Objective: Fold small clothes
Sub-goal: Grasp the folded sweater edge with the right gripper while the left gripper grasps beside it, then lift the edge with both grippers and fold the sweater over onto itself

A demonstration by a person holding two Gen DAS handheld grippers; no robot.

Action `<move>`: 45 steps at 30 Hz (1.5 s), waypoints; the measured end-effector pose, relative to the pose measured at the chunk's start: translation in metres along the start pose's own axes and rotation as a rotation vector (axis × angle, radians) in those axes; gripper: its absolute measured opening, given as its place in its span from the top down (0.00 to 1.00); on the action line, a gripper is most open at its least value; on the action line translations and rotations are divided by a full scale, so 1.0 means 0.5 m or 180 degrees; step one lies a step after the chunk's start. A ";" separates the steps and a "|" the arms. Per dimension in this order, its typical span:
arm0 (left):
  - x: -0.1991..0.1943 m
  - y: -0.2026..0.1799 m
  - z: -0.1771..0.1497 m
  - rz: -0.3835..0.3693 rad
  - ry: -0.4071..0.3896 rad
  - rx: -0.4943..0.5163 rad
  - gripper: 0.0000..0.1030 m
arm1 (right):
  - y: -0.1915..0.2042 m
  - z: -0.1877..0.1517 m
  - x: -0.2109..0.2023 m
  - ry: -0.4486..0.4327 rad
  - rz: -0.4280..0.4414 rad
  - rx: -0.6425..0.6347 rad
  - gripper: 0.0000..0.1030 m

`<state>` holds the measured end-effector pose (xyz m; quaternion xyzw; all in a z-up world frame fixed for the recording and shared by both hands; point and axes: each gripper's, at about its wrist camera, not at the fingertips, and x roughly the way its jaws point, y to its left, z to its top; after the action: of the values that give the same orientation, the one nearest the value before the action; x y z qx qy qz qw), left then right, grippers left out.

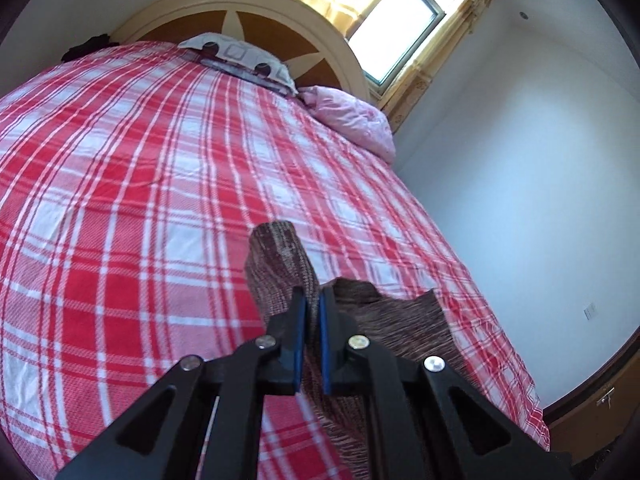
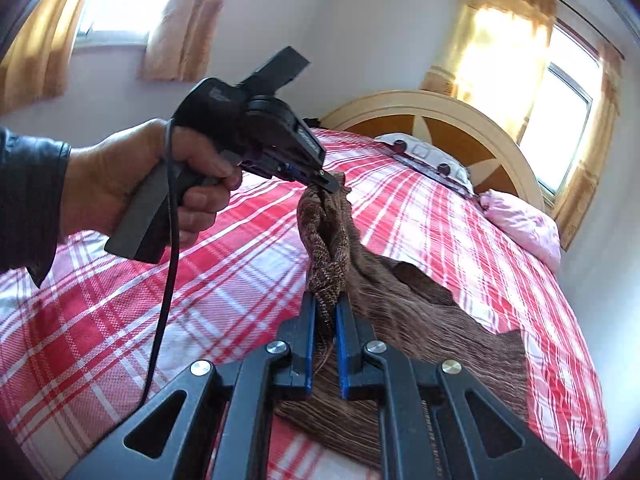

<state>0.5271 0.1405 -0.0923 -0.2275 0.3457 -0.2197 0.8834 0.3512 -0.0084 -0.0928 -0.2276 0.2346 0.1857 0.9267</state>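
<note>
two grippers are clamped on one brown knit garment over the near part of a bed. the left gripper has its blue pads pressed almost together, with a fold of the knit pinched between them; a ribbed end of the cloth stands up just beyond the tips, and the rest drops to the right and toward the near edge of the bed. in the right wrist view the right gripper is likewise nearly closed, its pads squeezing a twisted, rope-like band of the same garment. that band runs up and away to the left gripper, which a hand in a dark sleeve holds by its grip at left, a black cable hanging from it. the body of the garment drapes down from the two holds, its lower part lying on the red and white plaid bedspread. at the far end are a patterned pillow, a pink pillow to its right, and a rounded headboard below curtained windows.
</note>
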 end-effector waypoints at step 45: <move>0.388 -0.442 -0.133 -0.0078 0.0839 0.0970 0.93 | -0.431 -0.340 -0.034 0.0708 -0.0151 0.1776 0.92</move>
<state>0.5575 -0.1587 -0.1129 -0.0647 0.4183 -0.3081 0.8520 0.3747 -0.2775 -0.1454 0.0114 0.3712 0.0663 0.9261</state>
